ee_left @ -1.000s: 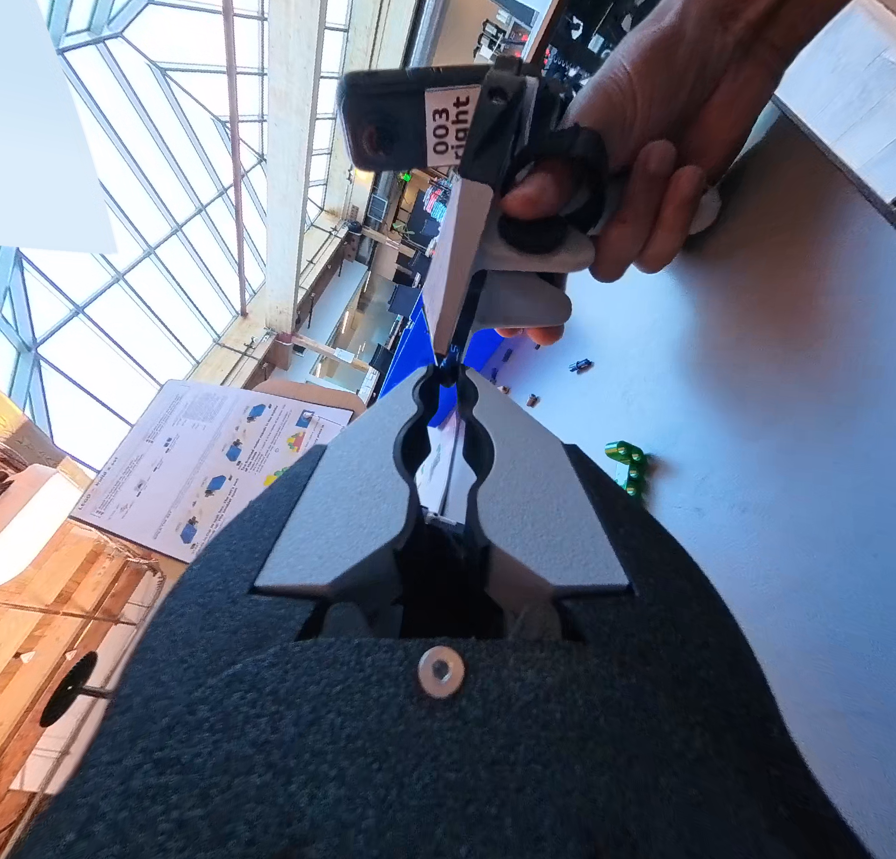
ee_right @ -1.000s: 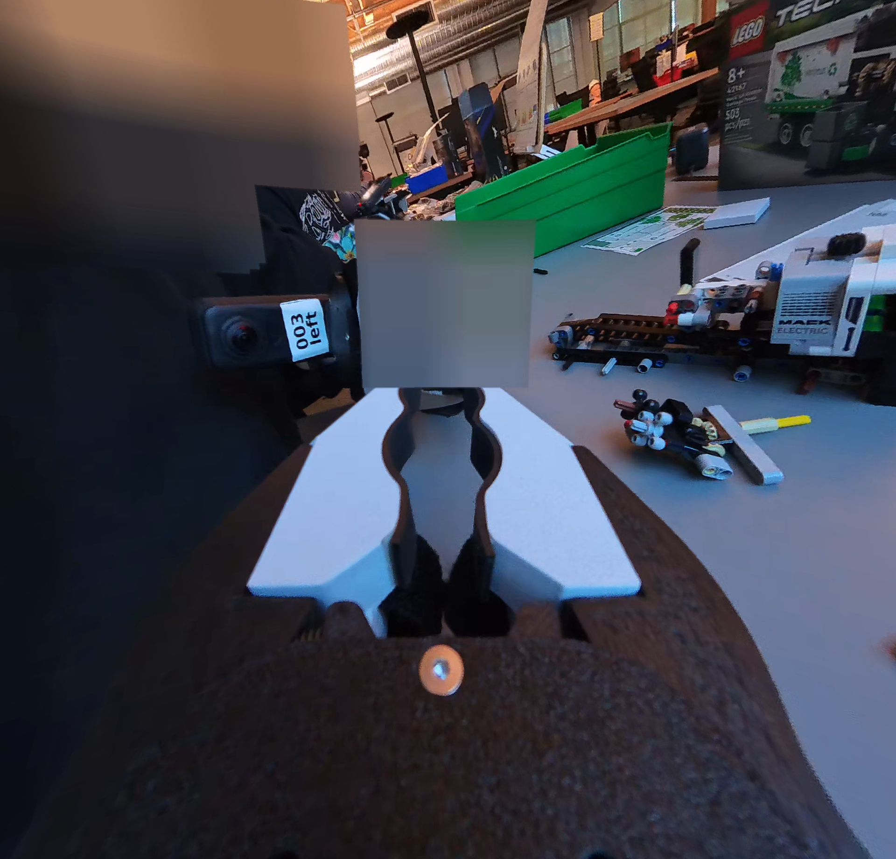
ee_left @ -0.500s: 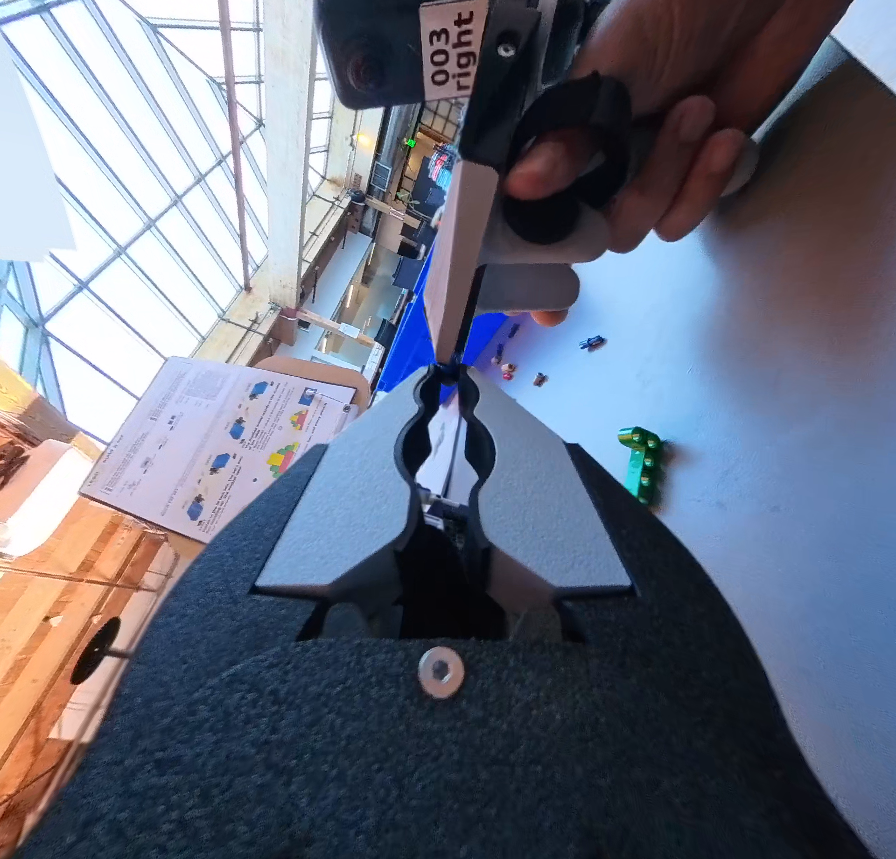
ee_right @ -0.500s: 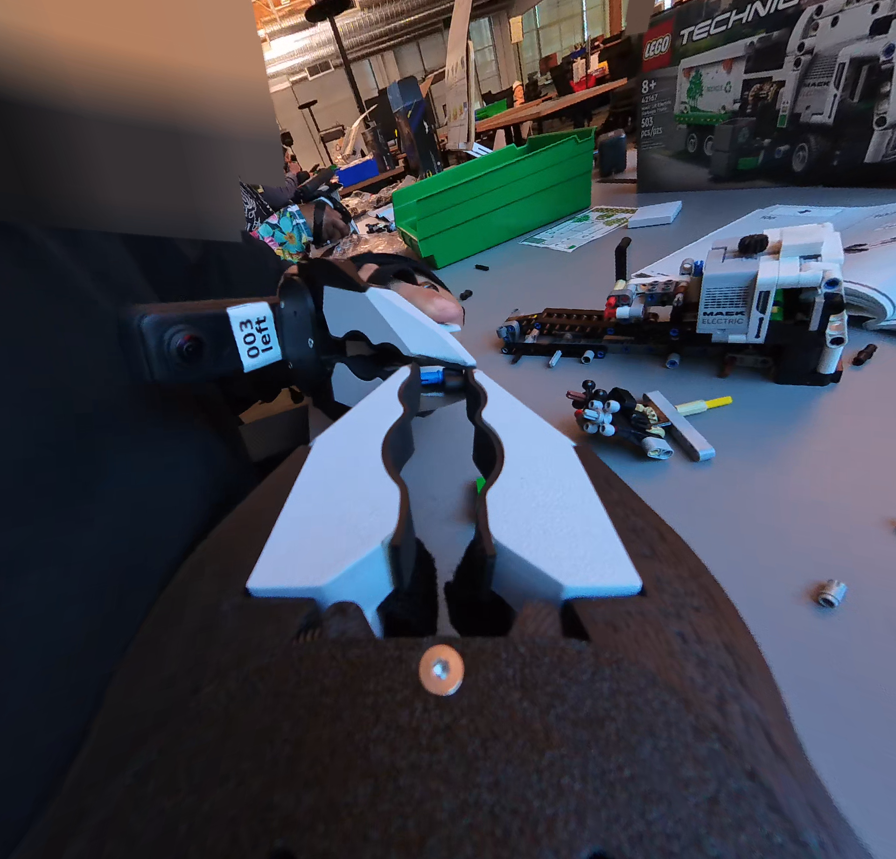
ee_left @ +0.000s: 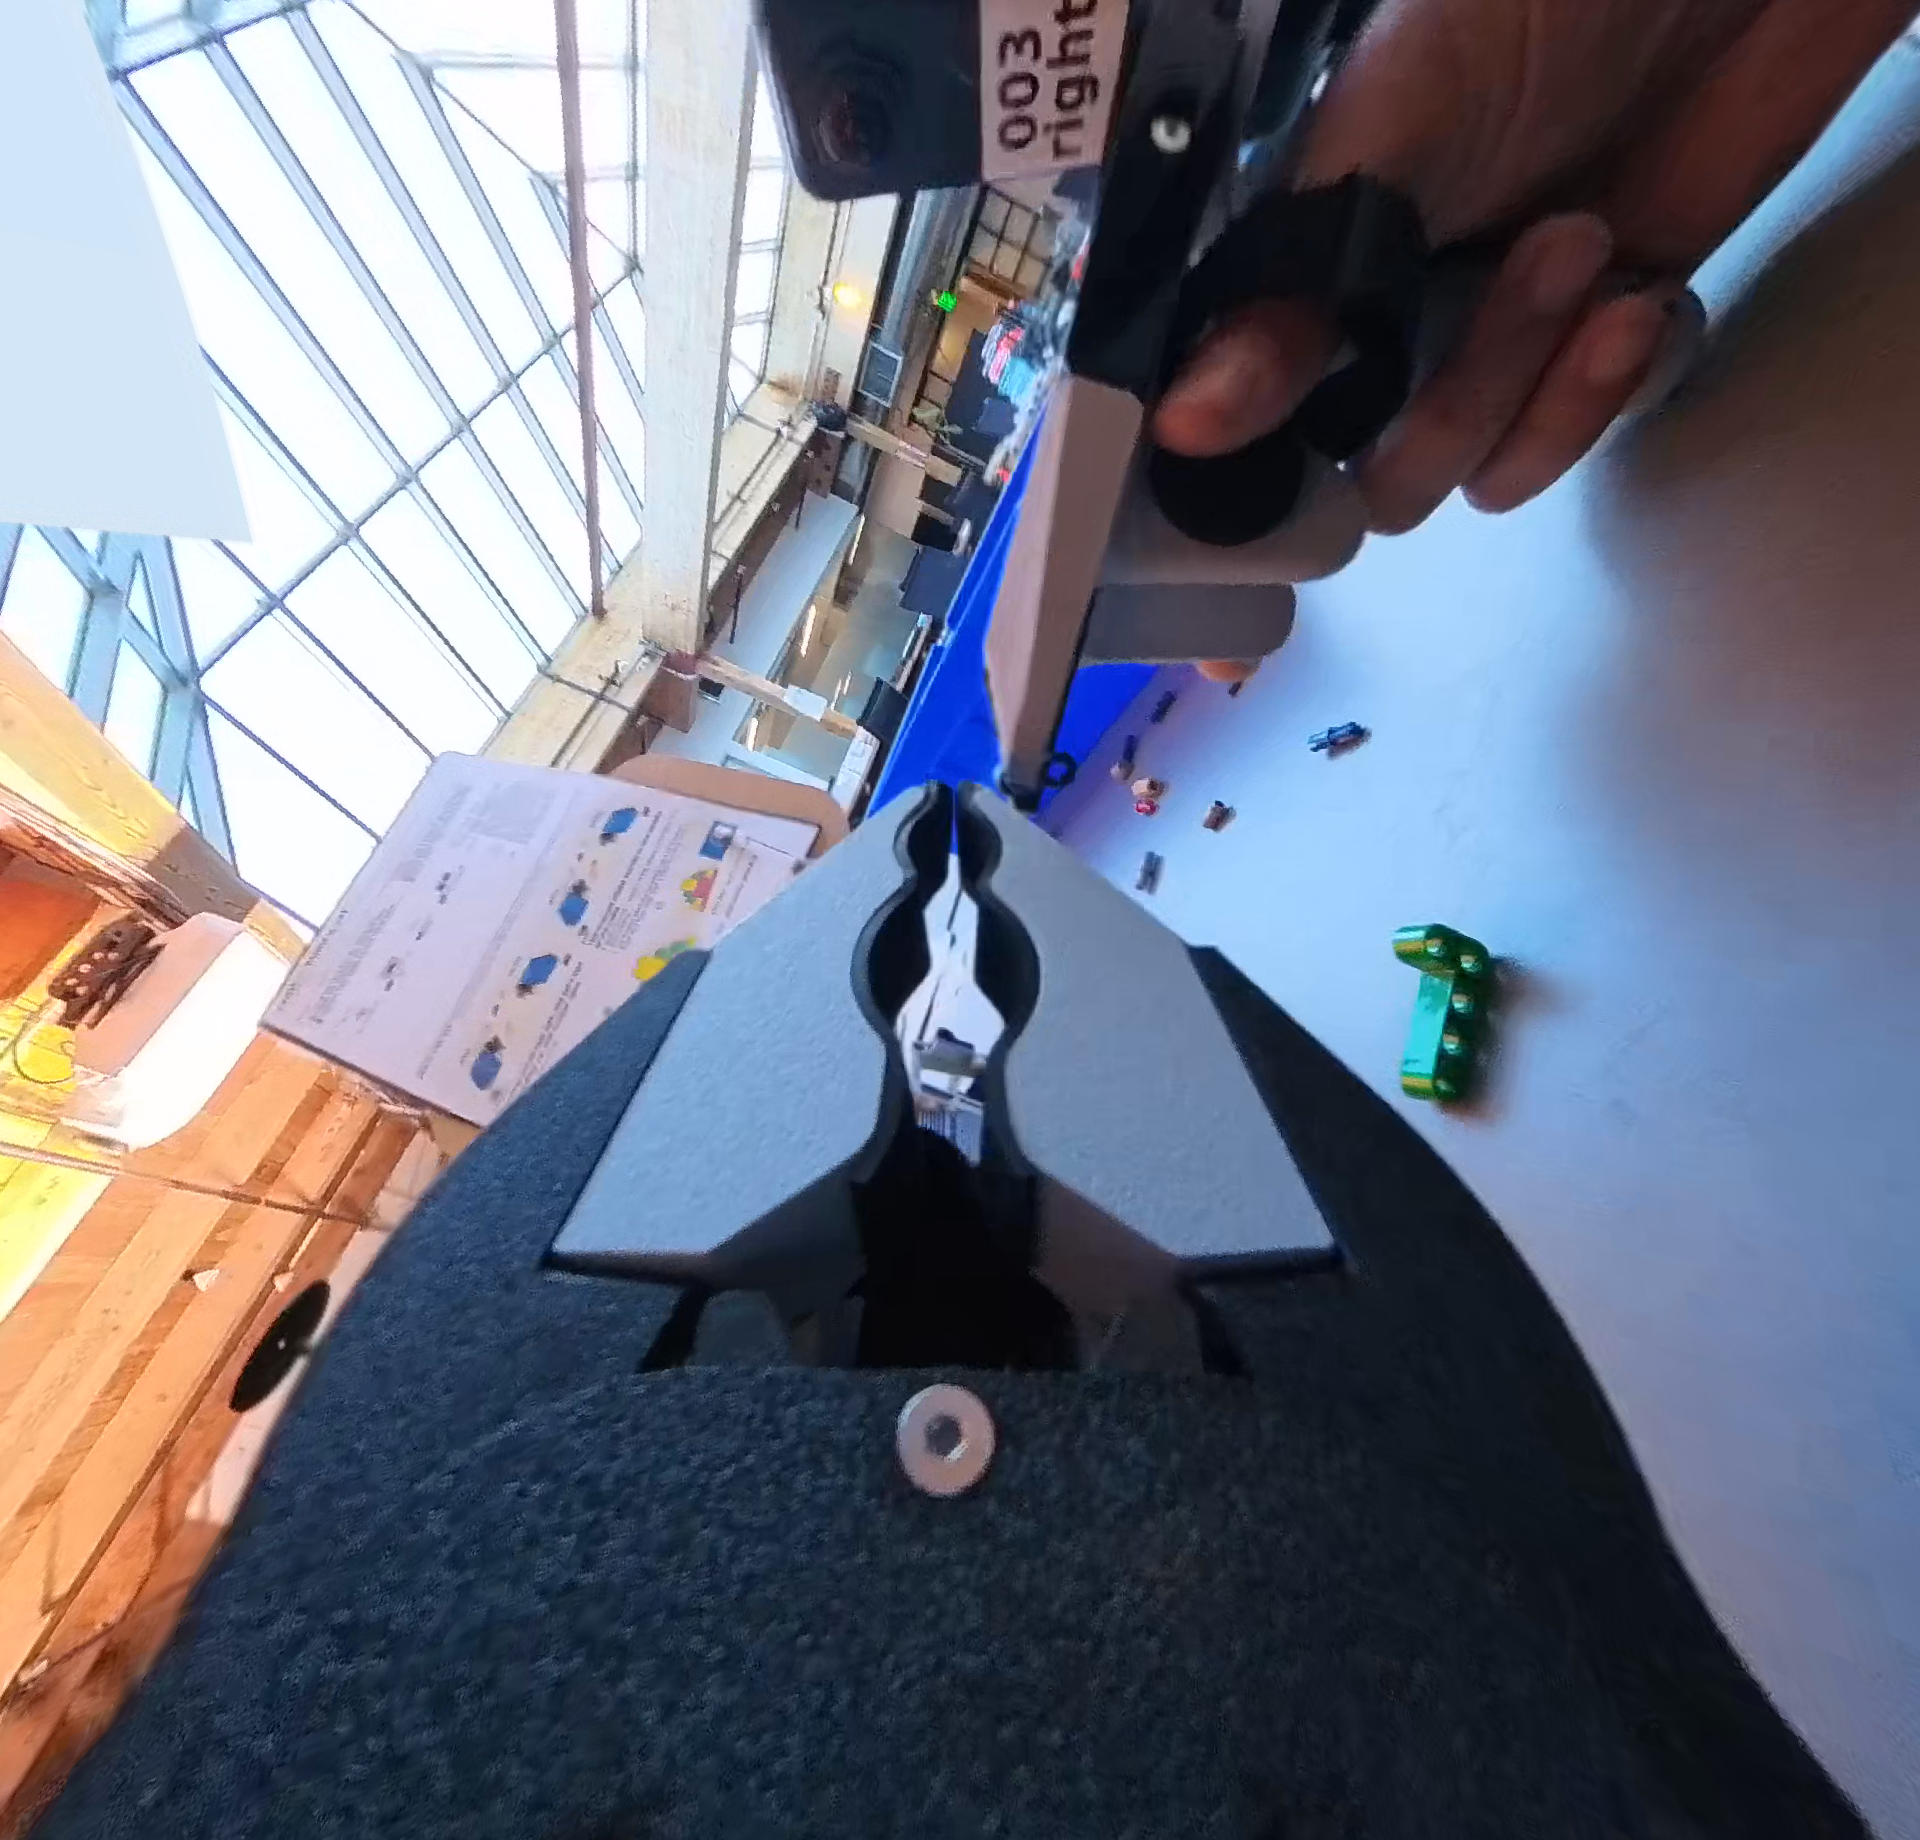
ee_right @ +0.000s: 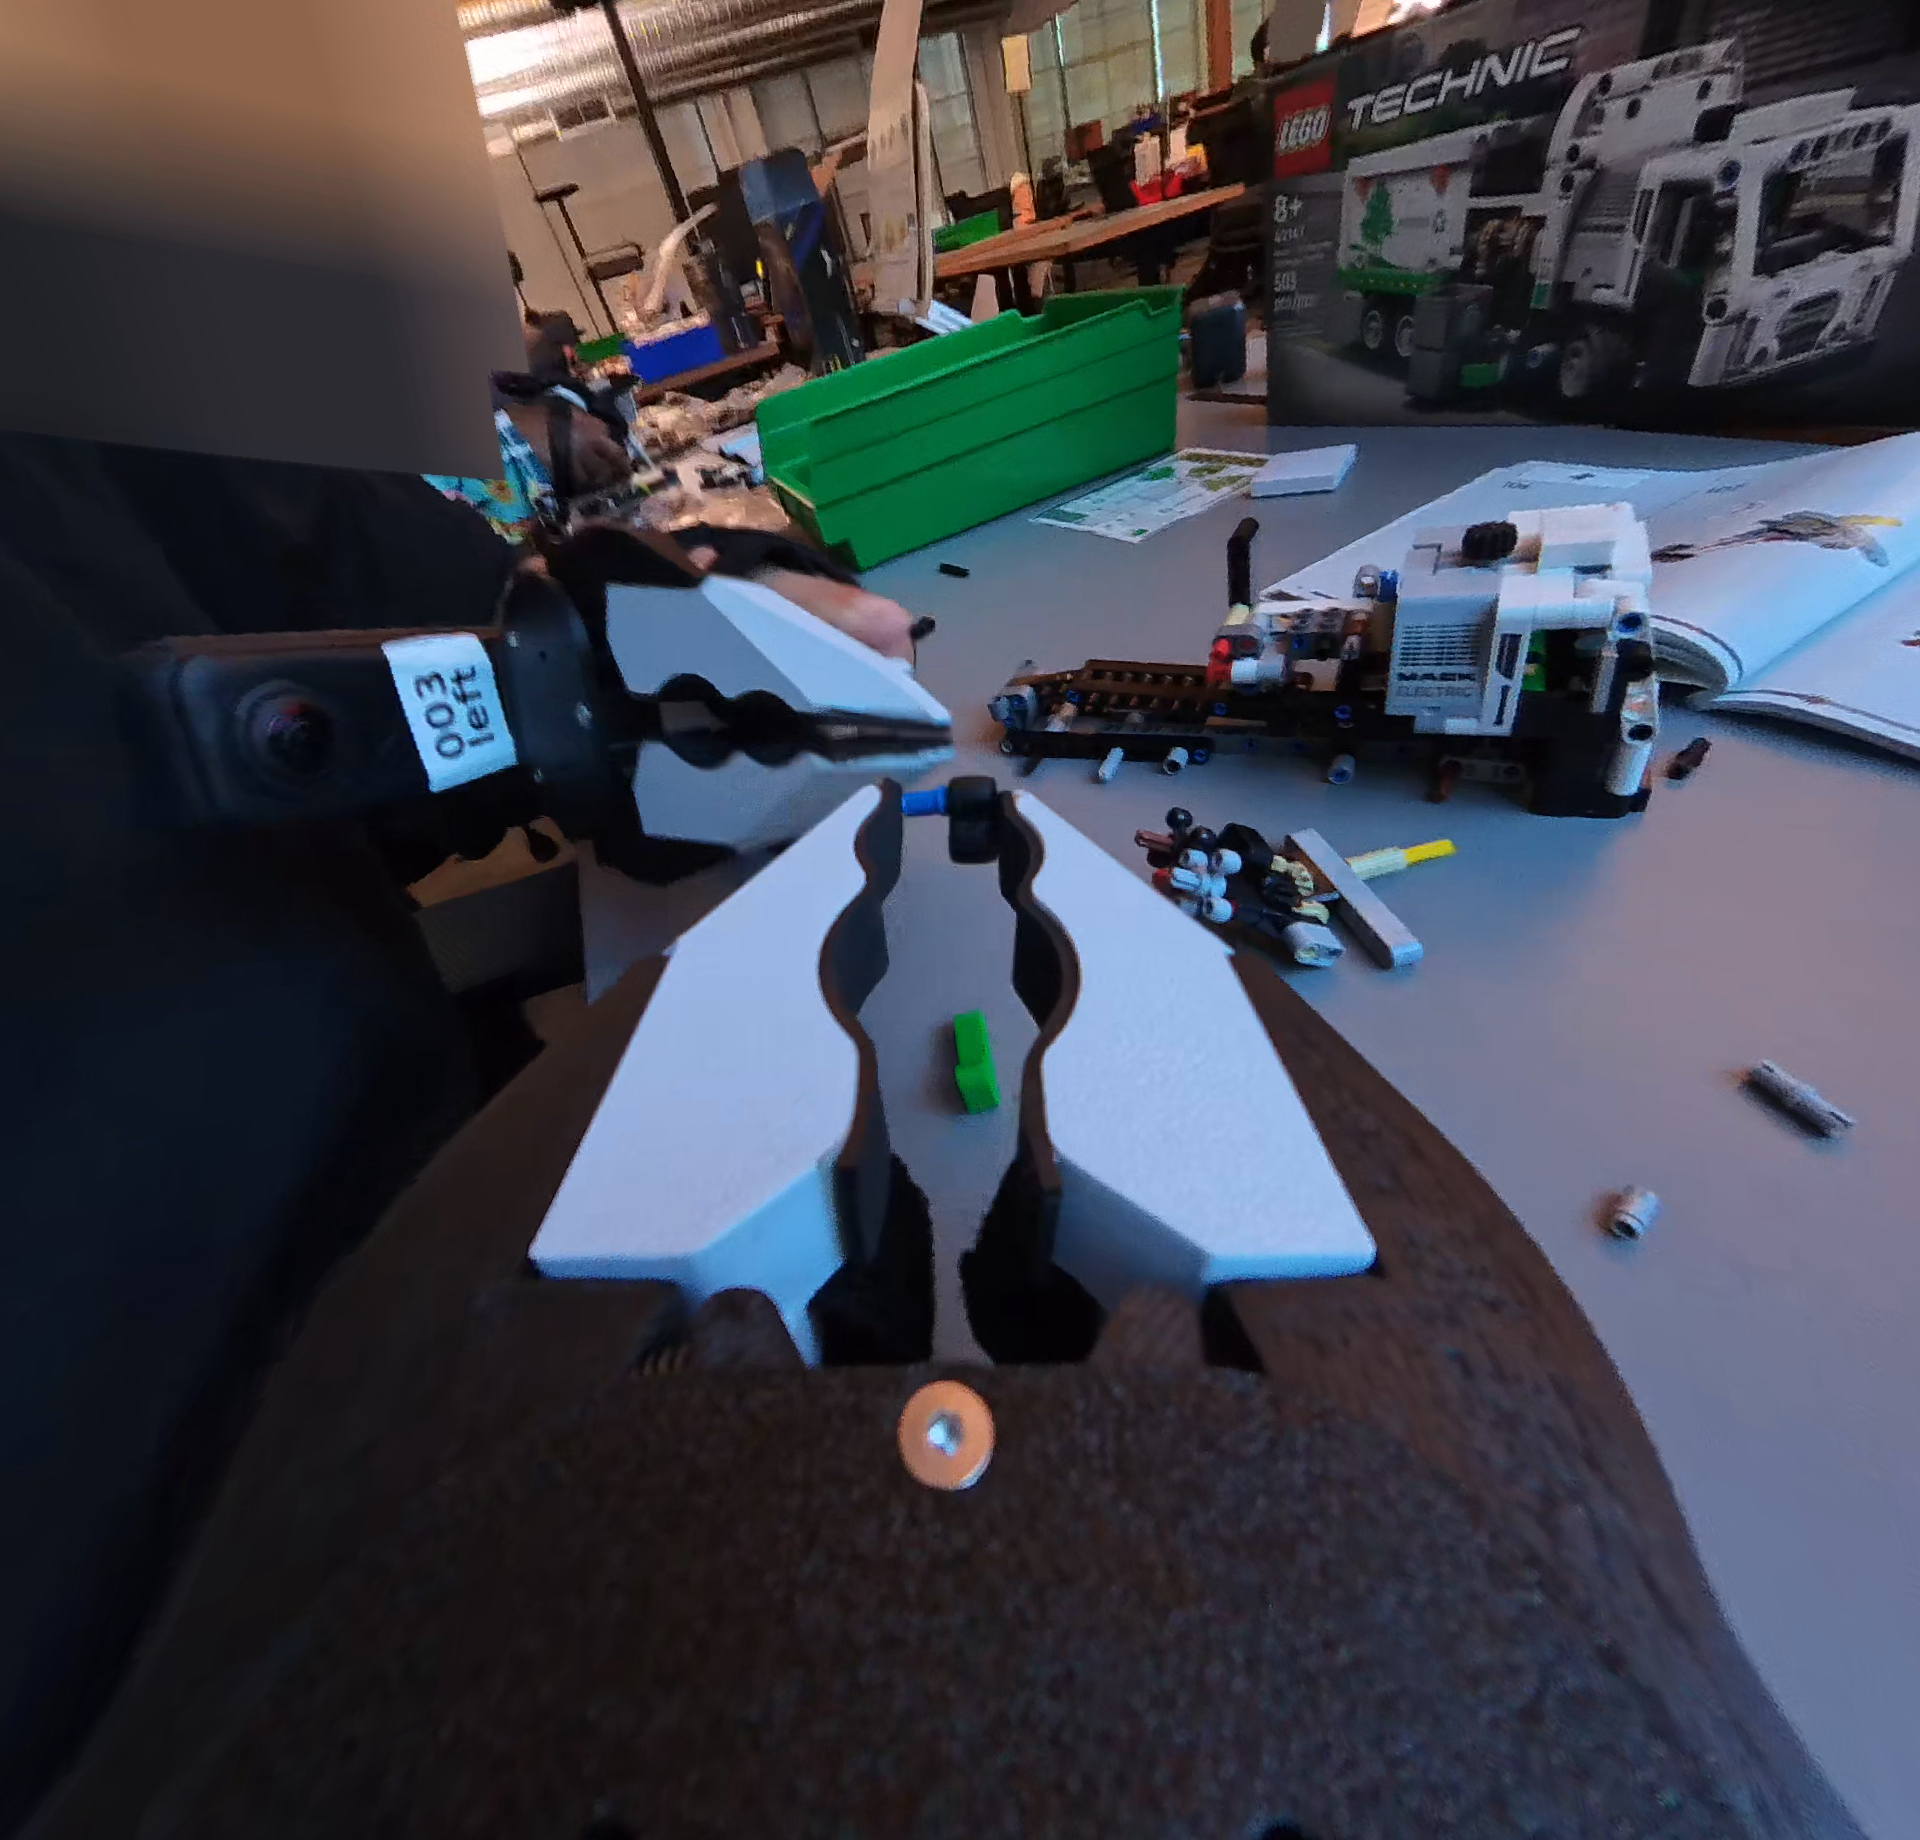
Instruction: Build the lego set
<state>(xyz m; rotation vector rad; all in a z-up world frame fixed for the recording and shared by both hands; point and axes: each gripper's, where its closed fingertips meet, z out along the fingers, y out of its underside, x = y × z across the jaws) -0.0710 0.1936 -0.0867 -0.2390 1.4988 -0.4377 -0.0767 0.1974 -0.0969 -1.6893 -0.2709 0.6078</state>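
Note:
My right gripper point(ee_right: 948, 816) is shut on a small black connector with a blue pin point(ee_right: 961, 816), held above the grey table point(ee_right: 1558, 1011). My left gripper point(ee_right: 930, 736) shows just up and left of it, shut, tips close to the pin but apart from it. In the left wrist view my left gripper point(ee_left: 951, 803) is shut with nothing visible in it. The right gripper point(ee_left: 1029, 777), held by a hand, points down beside its tips. A green angled piece point(ee_right: 971, 1058) lies on the table below; it also shows in the left wrist view point(ee_left: 1439, 1011).
A part-built white truck point(ee_right: 1455, 647) on a black chassis stands at the right, with a small pin cluster point(ee_right: 1236, 881), a grey beam point(ee_right: 1356, 902) and loose grey pins point(ee_right: 1797, 1110). Behind are a green bin point(ee_right: 977, 419), the set box point(ee_right: 1590, 232) and an open manual point(ee_right: 1787, 585). A blue bin point(ee_left: 966, 689) lies ahead.
The two grippers' tips were together at the pin; now they have come slightly apart and the piece sits in my right gripper. The right view has tipped down toward the table.

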